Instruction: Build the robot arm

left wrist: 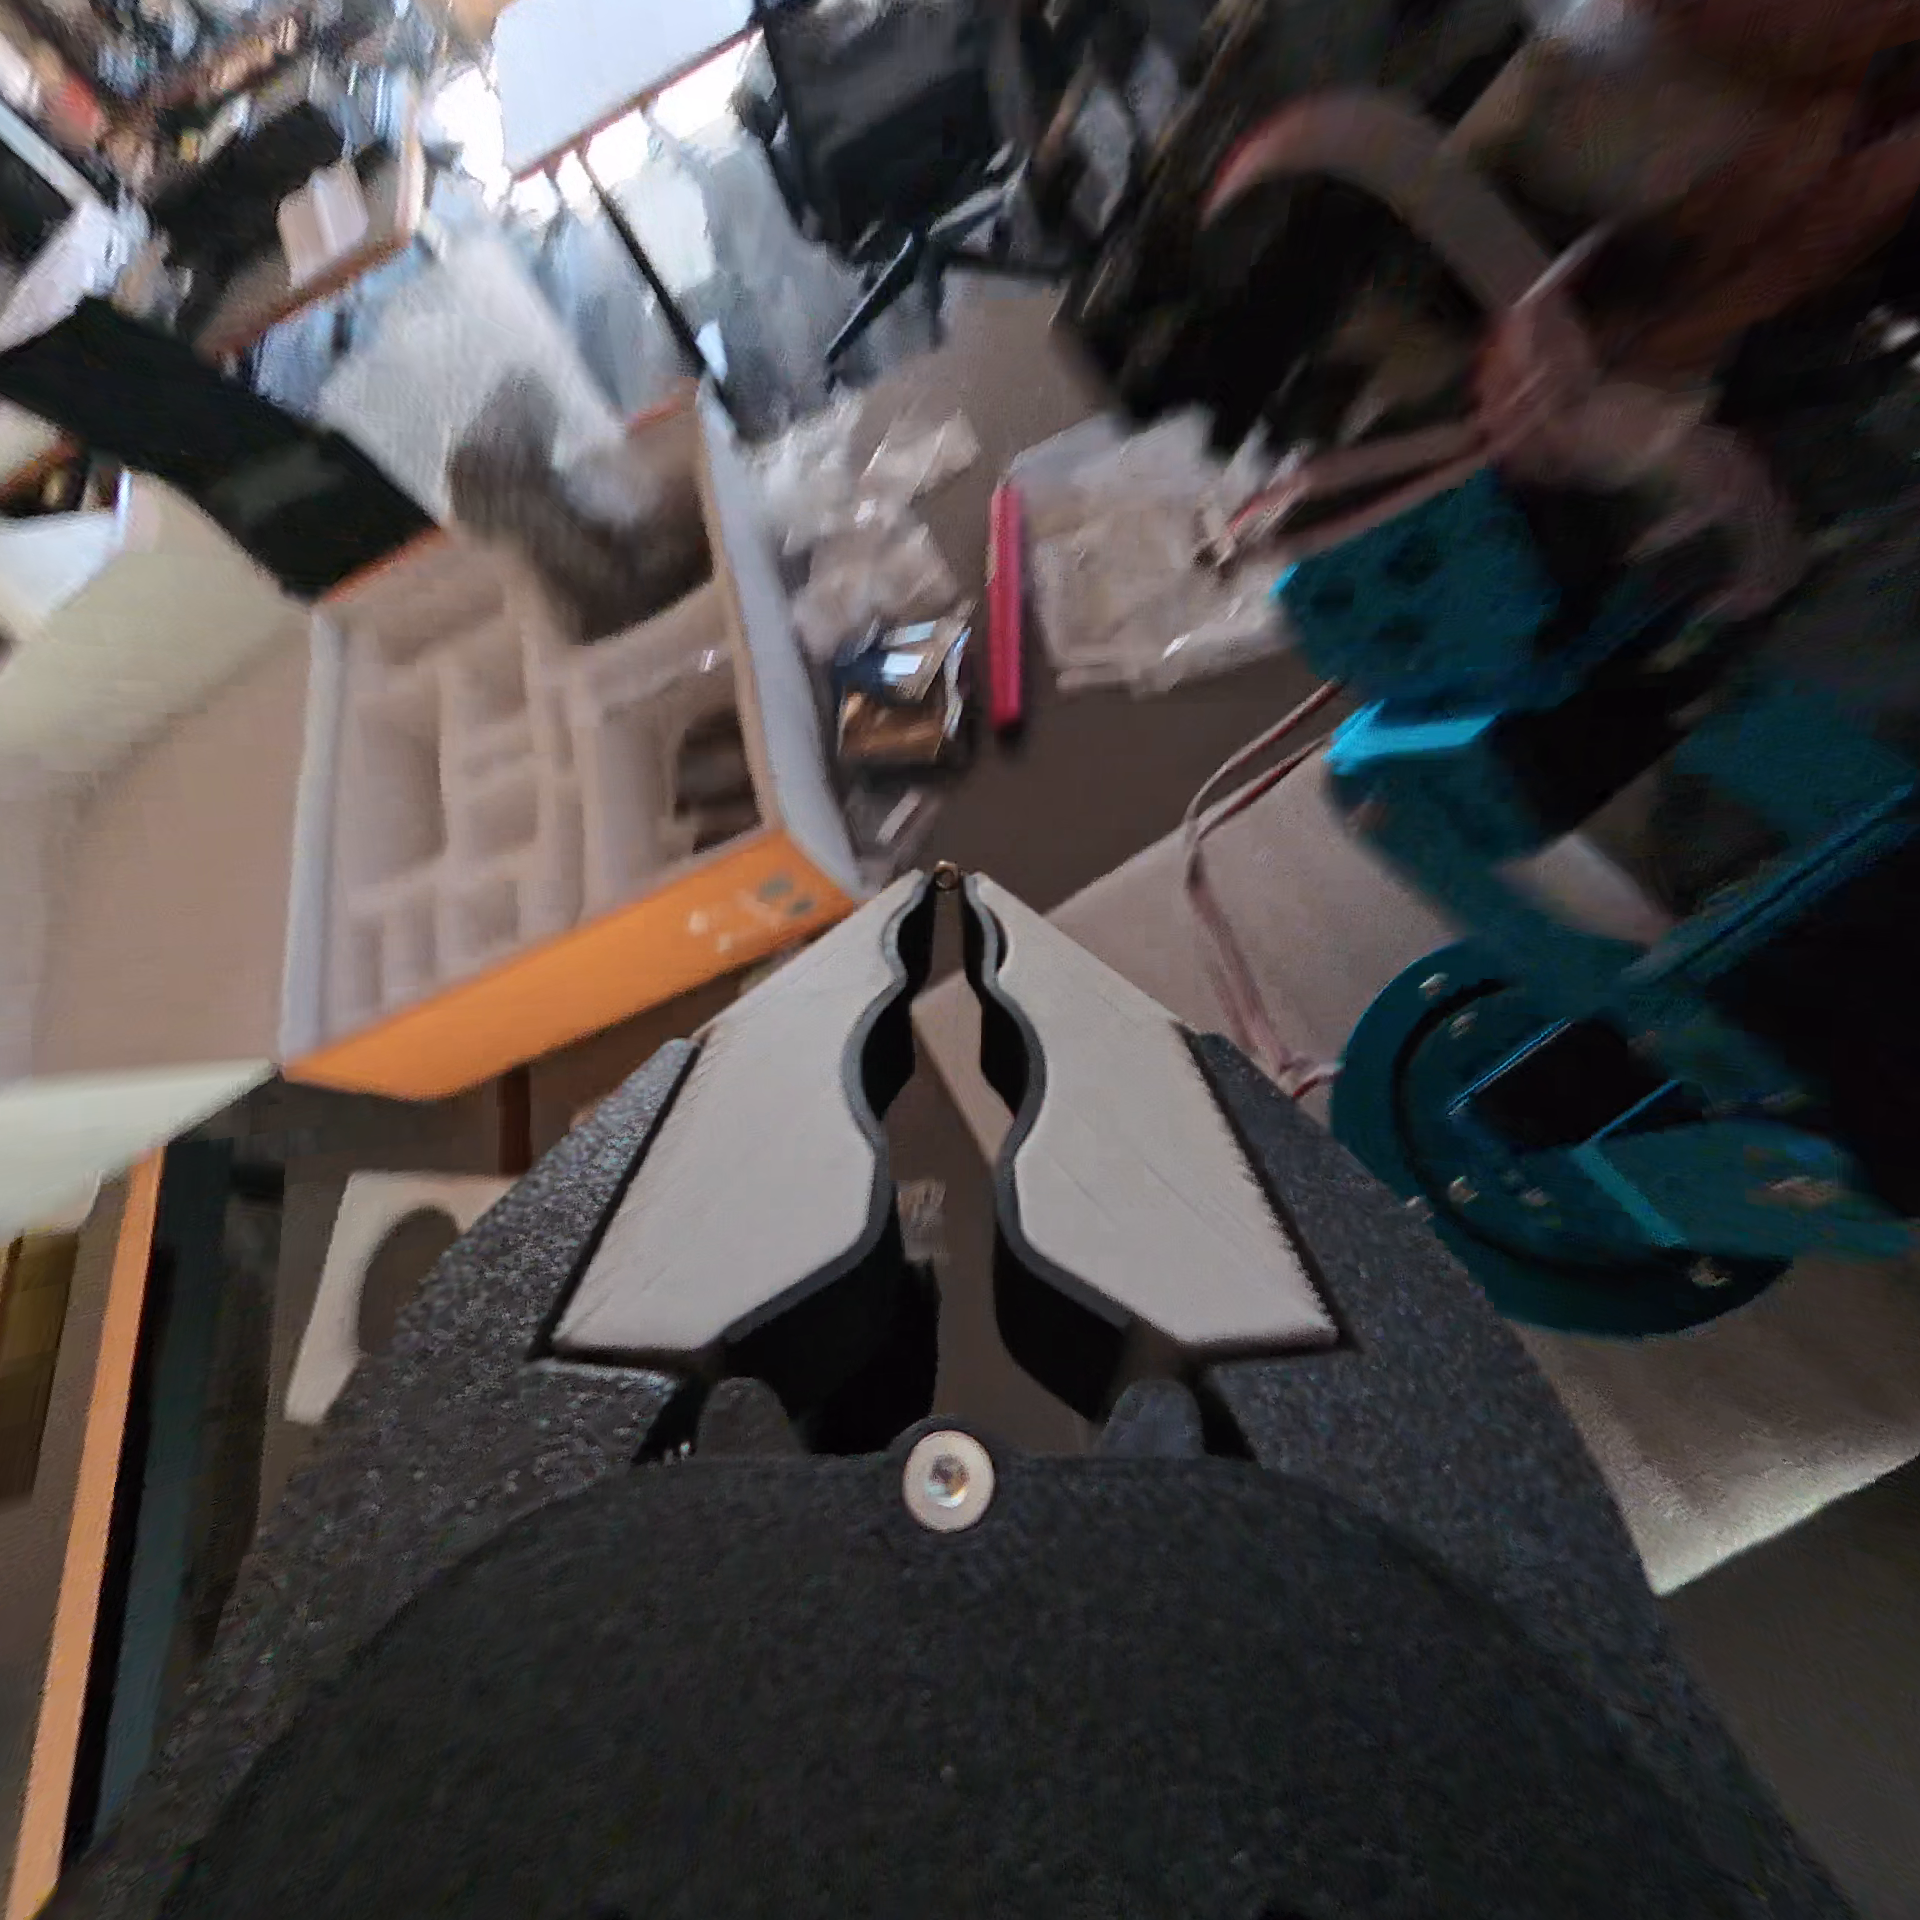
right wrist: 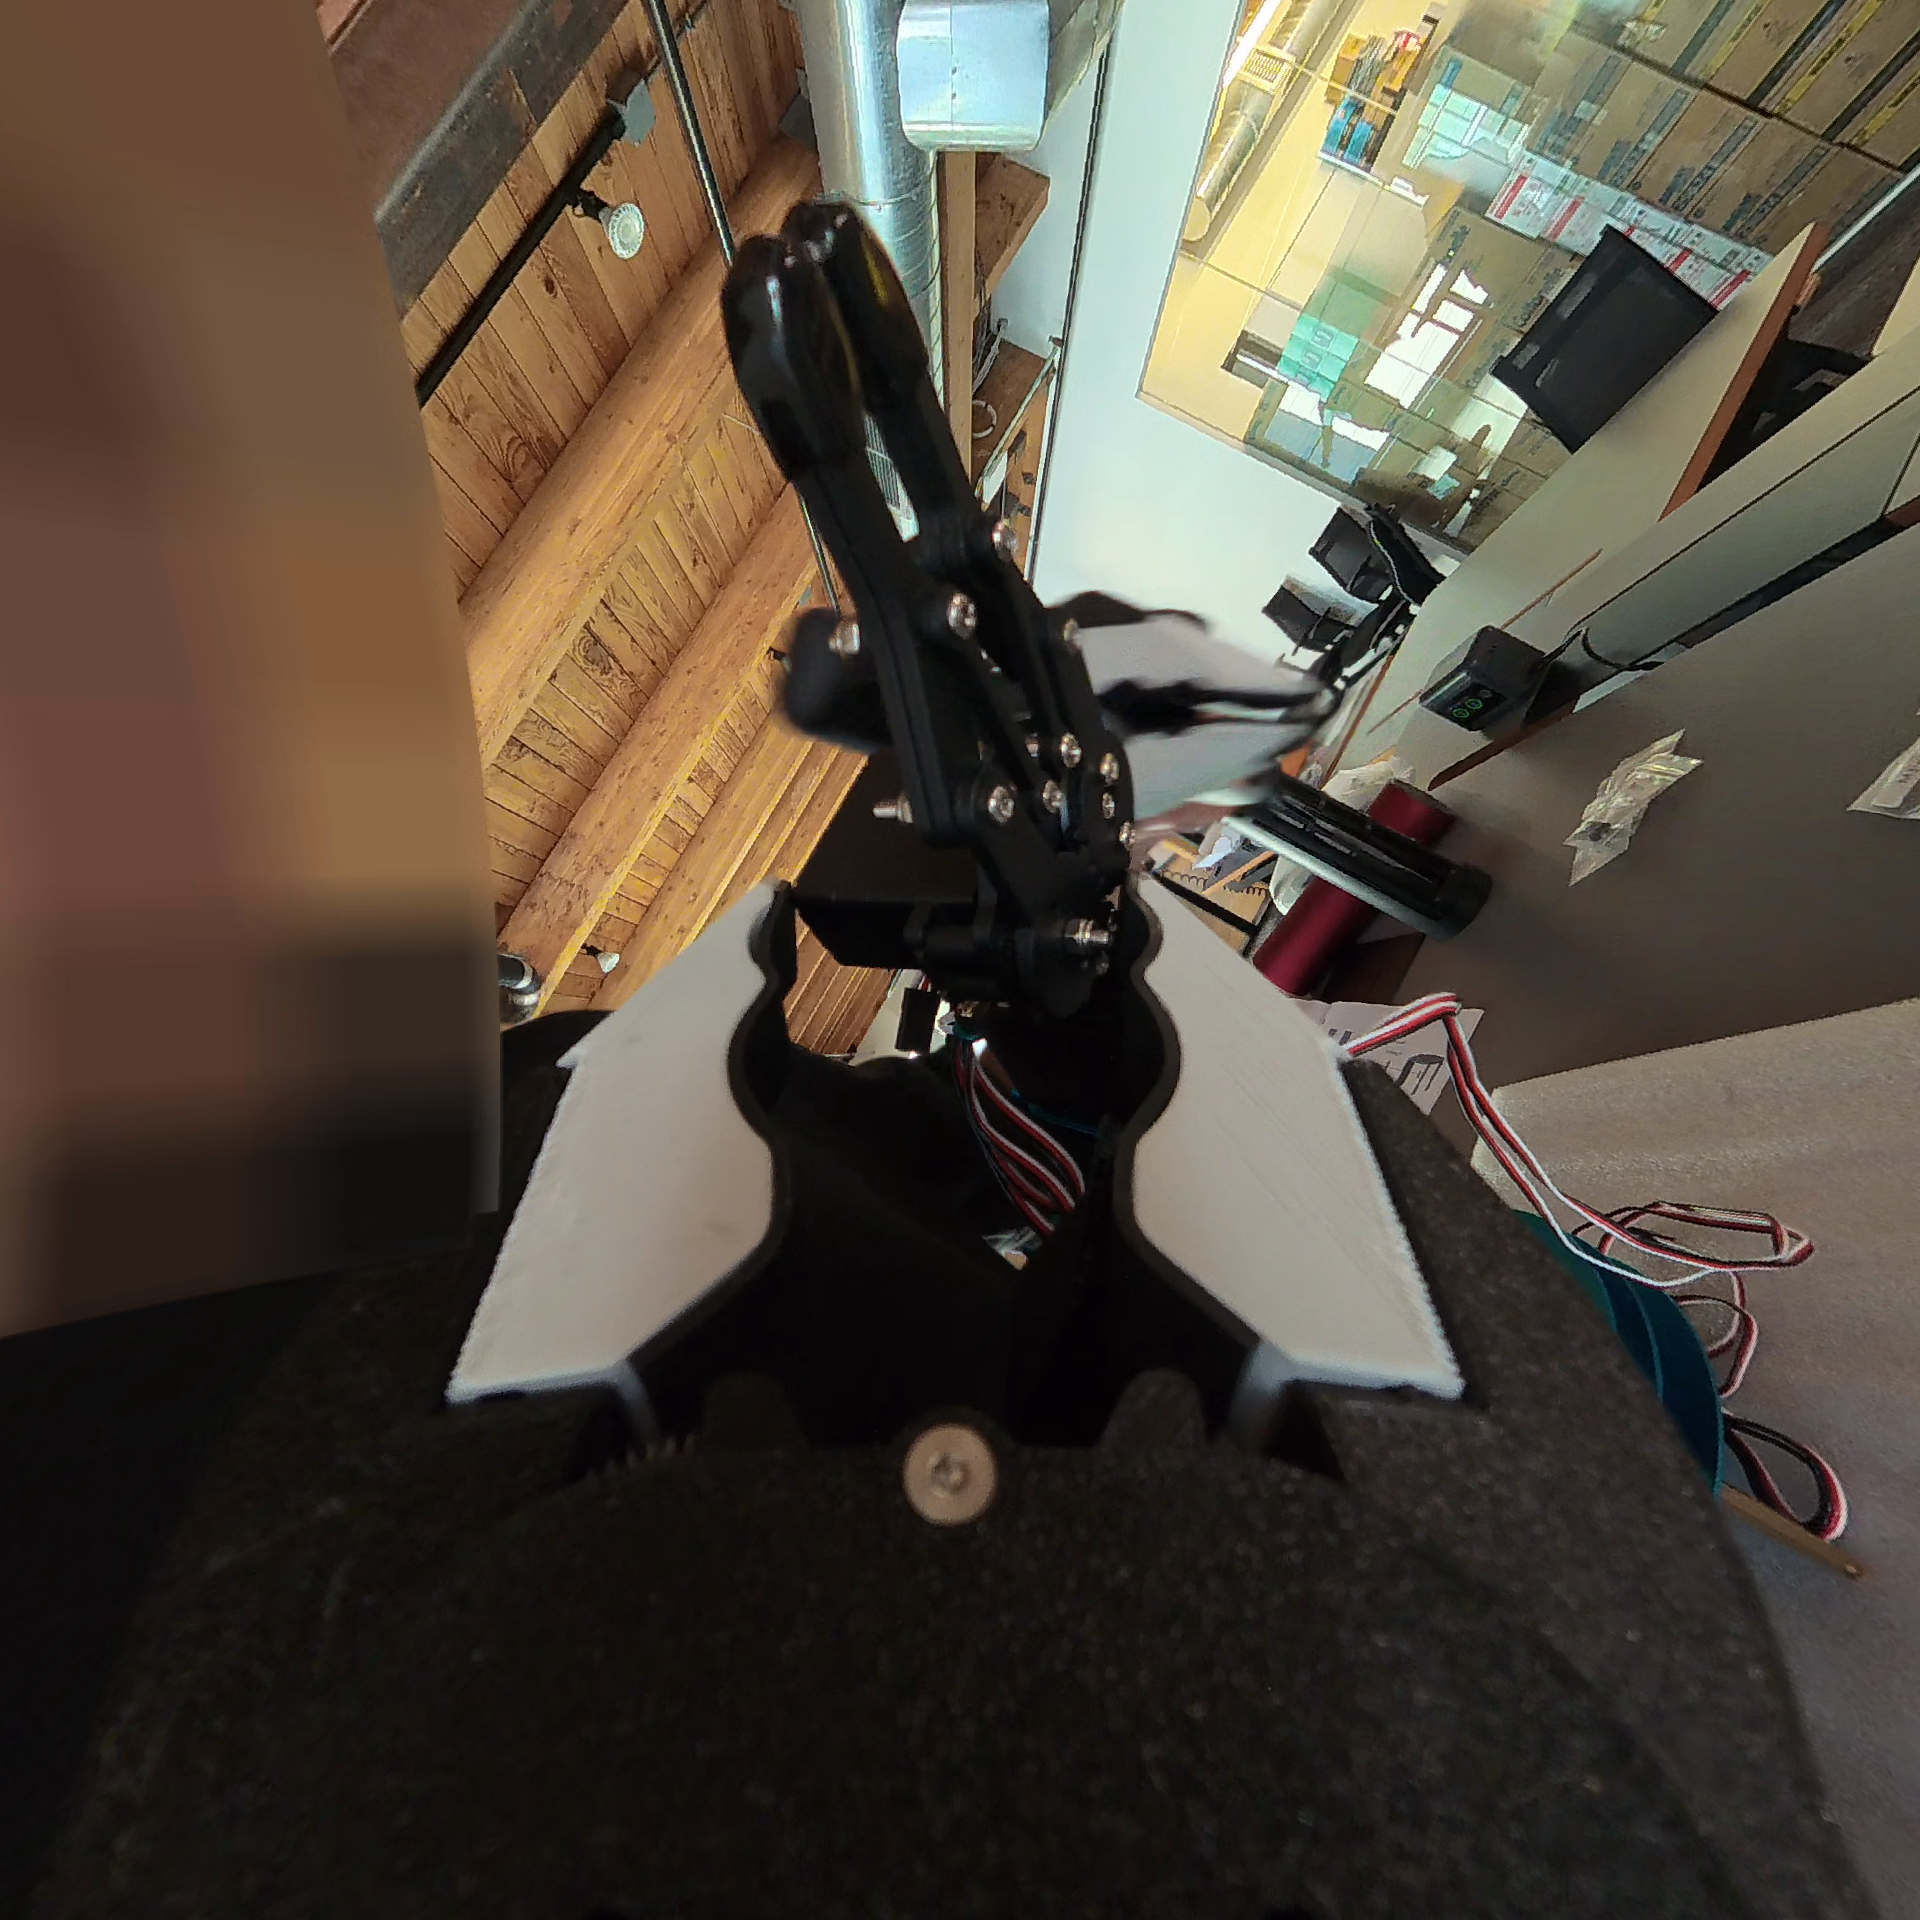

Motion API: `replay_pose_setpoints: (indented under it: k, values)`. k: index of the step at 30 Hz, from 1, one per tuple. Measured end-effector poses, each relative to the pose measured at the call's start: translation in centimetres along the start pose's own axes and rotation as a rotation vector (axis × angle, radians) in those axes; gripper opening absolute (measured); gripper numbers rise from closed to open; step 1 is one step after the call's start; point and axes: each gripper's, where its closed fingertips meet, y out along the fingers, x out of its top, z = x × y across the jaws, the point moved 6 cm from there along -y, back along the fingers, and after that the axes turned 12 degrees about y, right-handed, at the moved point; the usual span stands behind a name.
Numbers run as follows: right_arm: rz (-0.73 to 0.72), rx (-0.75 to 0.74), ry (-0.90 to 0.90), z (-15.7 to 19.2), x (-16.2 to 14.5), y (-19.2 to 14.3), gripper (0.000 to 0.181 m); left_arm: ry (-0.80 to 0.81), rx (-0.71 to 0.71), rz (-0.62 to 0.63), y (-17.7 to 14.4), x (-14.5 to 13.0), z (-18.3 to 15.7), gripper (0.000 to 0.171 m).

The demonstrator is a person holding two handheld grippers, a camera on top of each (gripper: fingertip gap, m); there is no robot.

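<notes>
My left gripper [left wrist: 945,885] is shut on a tiny brass-coloured screw-like part [left wrist: 944,871] pinched at its very fingertips, held in the air above the table. To its right stands a blurred blue metal robot arm [left wrist: 1538,717] on a round blue base [left wrist: 1527,1174]. My right gripper [right wrist: 961,930] is closed on the base of a black mechanical claw assembly [right wrist: 935,665] with silver screws. The claw points up and away and its own two fingers are together. Red, white and black servo wires [right wrist: 1023,1164] hang from it between my fingers.
An orange-edged box with white foam compartments [left wrist: 488,790] lies left of the left gripper. Plastic bags of small parts [left wrist: 862,520] and a red cylinder [left wrist: 1006,613] lie beyond. The right wrist view shows loose wires [right wrist: 1621,1236], parts bags [right wrist: 1631,800] and a grey mat [right wrist: 1704,1122].
</notes>
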Motion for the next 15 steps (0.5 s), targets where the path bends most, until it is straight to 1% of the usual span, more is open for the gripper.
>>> replay_pose_setpoints:
  k: [3,5,7,9,15]
  values:
    - [0.005,0.005,0.000,0.1,-0.1,0.0,0.065,0.052,-0.061,-0.099,-0.2,4.6,-0.9,0.004]
    - [0.007,0.010,0.000,0.0,-0.1,0.0,0.065,0.058,-0.110,-0.133,0.0,6.3,-1.5,0.004]
    - [0.007,0.017,0.003,0.0,-0.1,-0.1,0.065,0.064,-0.134,-0.139,0.5,7.2,-1.9,0.004]
    - [0.007,0.024,0.008,0.0,-0.1,0.0,0.066,0.061,-0.141,-0.132,0.9,7.4,-2.1,0.005]
    - [0.018,0.027,0.002,0.1,-0.2,0.1,0.066,-0.015,-0.165,-0.167,1.4,8.2,-2.7,0.004]
